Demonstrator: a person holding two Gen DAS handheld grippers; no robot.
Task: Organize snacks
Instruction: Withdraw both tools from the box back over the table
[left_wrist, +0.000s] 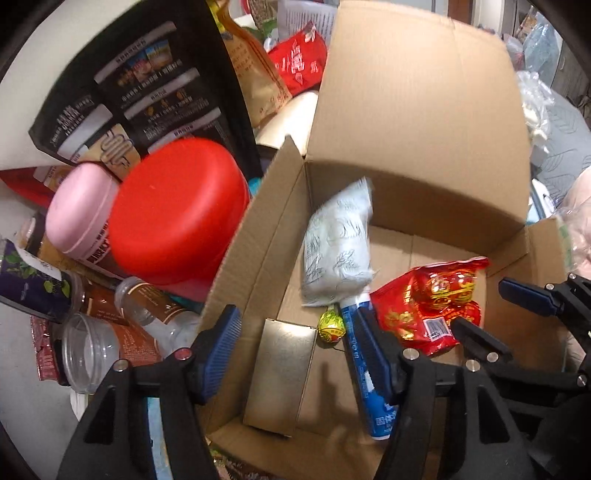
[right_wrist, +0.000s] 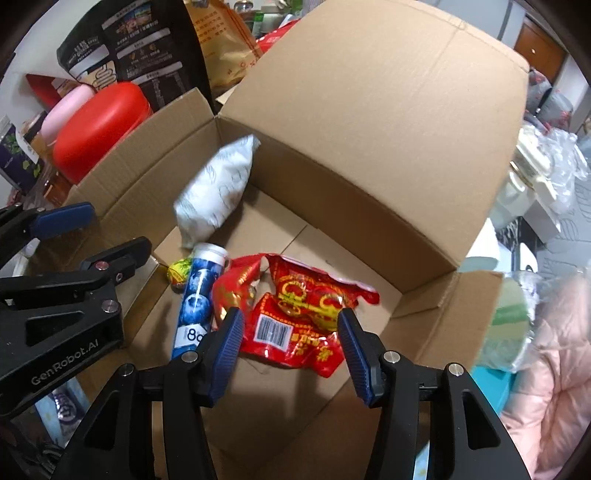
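An open cardboard box (right_wrist: 369, 155) fills most of both views, its tall far flap standing up and its side flaps spread. Outside its left wall a black bag (left_wrist: 140, 92) leans over a red lid (left_wrist: 177, 210), a pink lid (left_wrist: 79, 210) and some clear jars (left_wrist: 92, 350) lying on their sides.

On the box floor, a pale printed pouch (right_wrist: 218, 188) leans into the far left corner. A red snack bag (right_wrist: 295, 314) lies flat near the middle, barcode up. A gold carton (left_wrist: 280, 373) lies along the left wall near the front edge. A blue tube (right_wrist: 199, 299) lies between the carton and the red bag, touching the bag's left edge. A small yellow-green sweet (right_wrist: 180, 273) sits just beside the tube's white cap.

The left gripper (left_wrist: 295, 350) hangs above the carton with its jaws apart and nothing clamped between them. The right gripper (right_wrist: 291, 343) hangs above the red bag, its jaws also apart; the bag lies on the floor below, free of the pads (right_wrist: 227, 354).
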